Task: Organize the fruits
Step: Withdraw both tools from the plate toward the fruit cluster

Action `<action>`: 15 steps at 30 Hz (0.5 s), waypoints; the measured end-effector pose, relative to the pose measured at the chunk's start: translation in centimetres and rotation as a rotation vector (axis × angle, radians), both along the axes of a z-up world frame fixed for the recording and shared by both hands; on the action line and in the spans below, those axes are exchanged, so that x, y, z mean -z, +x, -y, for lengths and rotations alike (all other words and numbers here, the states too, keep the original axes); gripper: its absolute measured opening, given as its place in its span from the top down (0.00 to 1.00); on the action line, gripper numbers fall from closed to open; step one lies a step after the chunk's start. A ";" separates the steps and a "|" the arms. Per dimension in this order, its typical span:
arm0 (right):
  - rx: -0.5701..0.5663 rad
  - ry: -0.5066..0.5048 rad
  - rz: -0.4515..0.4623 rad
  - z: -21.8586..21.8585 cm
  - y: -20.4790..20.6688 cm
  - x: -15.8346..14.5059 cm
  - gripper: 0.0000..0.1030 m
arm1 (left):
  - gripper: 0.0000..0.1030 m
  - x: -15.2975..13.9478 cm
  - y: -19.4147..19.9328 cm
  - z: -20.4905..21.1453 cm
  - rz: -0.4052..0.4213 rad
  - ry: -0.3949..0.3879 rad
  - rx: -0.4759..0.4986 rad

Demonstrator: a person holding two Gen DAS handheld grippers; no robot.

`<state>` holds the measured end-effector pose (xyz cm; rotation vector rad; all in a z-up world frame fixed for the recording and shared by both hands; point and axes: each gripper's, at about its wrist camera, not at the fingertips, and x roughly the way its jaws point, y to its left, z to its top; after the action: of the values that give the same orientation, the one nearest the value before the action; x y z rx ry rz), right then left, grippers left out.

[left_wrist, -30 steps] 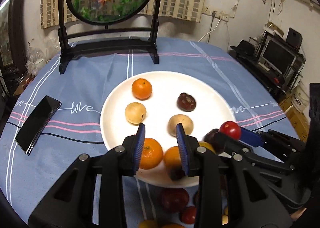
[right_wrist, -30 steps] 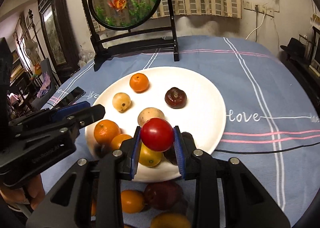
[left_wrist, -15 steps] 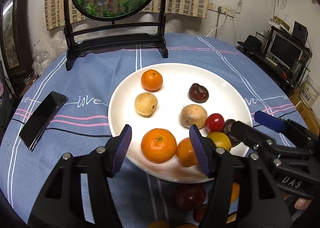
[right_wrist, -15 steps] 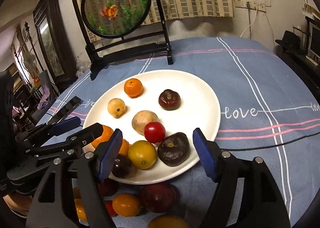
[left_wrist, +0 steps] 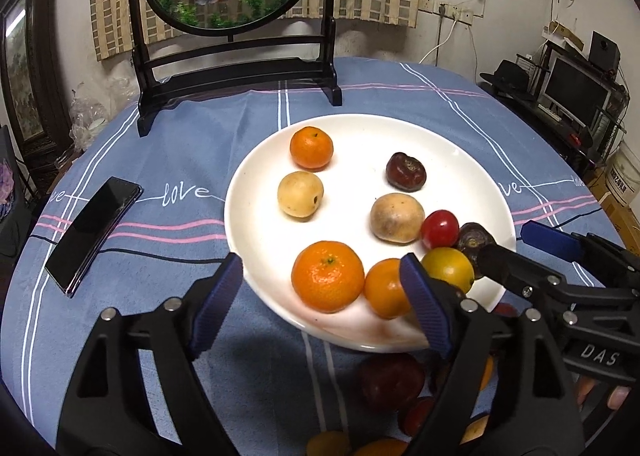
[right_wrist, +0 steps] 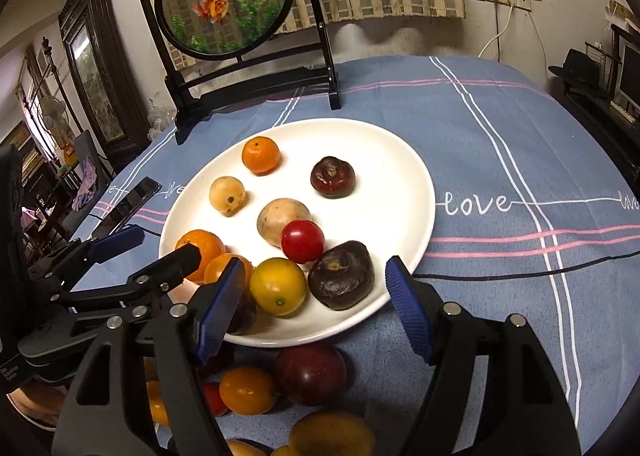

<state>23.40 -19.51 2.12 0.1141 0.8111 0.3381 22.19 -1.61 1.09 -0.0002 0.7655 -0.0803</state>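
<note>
Hovering over plate [left_wrist: 248, 192] — left gripper [left_wrist: 320, 304], right gripper [right_wrist: 314, 306]; jaws just opened, empty.

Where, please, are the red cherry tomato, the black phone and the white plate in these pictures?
red cherry tomato [right_wrist: 302, 241]: right wrist view, middle of its glossy skin.
black phone [left_wrist: 94, 234]: left wrist view, centre of its dark screen.
white plate [right_wrist: 394, 180]: right wrist view, bare patch near its right rim.

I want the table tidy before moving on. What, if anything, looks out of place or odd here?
Several loose fruits lie on the tablecloth at the near rim of the white plate, not on it. A black phone and a thin dark cable also lie on the cloth. Nothing looks spilled.
</note>
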 end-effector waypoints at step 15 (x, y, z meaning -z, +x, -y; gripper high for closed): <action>0.018 0.043 -0.026 1.4 -0.7 0.4 0.29 | 0.14 0.8 -4.5 -2.2 -0.004 -0.028 -0.037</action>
<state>22.66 -20.91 1.75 0.1663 0.8285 0.3380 17.64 0.64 0.27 -0.0414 0.7680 -0.0564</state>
